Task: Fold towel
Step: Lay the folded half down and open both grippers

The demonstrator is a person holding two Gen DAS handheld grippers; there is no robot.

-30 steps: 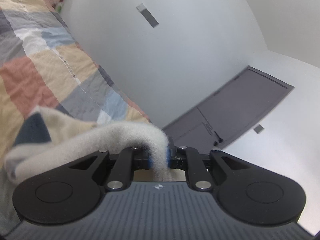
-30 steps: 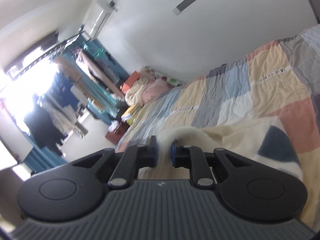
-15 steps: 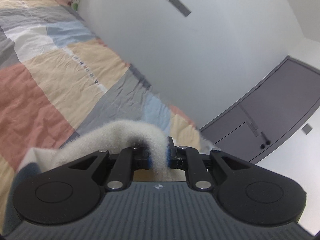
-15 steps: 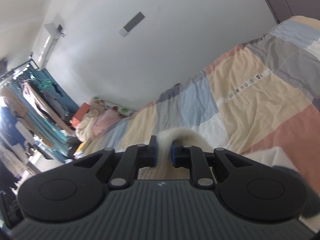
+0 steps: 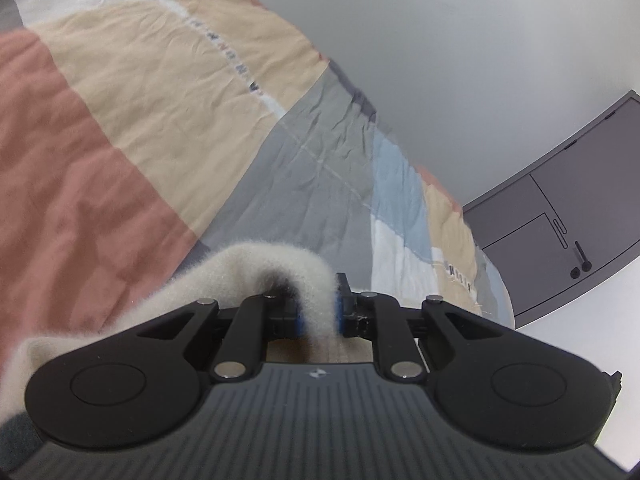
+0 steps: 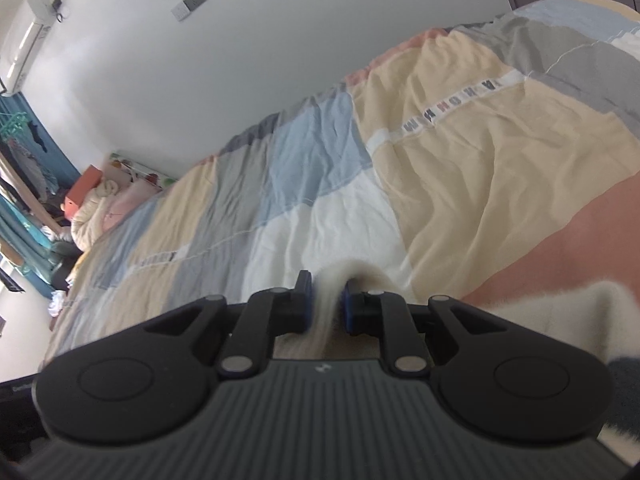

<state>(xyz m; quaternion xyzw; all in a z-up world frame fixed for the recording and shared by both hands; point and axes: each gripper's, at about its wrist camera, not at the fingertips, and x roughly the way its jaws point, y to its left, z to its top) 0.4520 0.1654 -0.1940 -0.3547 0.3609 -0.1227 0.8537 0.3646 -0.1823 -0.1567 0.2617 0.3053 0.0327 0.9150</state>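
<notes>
The towel [image 5: 256, 272] is cream and fluffy with a dark blue patch. My left gripper [image 5: 318, 312] is shut on one edge of it, and the cloth arches up over the left finger and trails off to the lower left. In the right wrist view my right gripper [image 6: 326, 304] is shut on another edge of the towel [image 6: 340, 276]. The rest of it hangs to the right, where a dark patch [image 6: 624, 376] shows. Both grippers are held above the patchwork bed cover [image 5: 160, 100]. Most of the towel is hidden below the gripper bodies.
The bed cover [image 6: 460, 168] has pink, beige, grey, blue and white squares. A white wall runs along the bed's far side, with a grey wardrobe [image 5: 560, 216] at one end. Pillows and soft toys [image 6: 104, 208] lie at the other end.
Both grippers have tipped downward and moved forward over the bed while holding the towel. The bed cover now fills more of each view. The towel's hanging part has dropped lower in both frames.
</notes>
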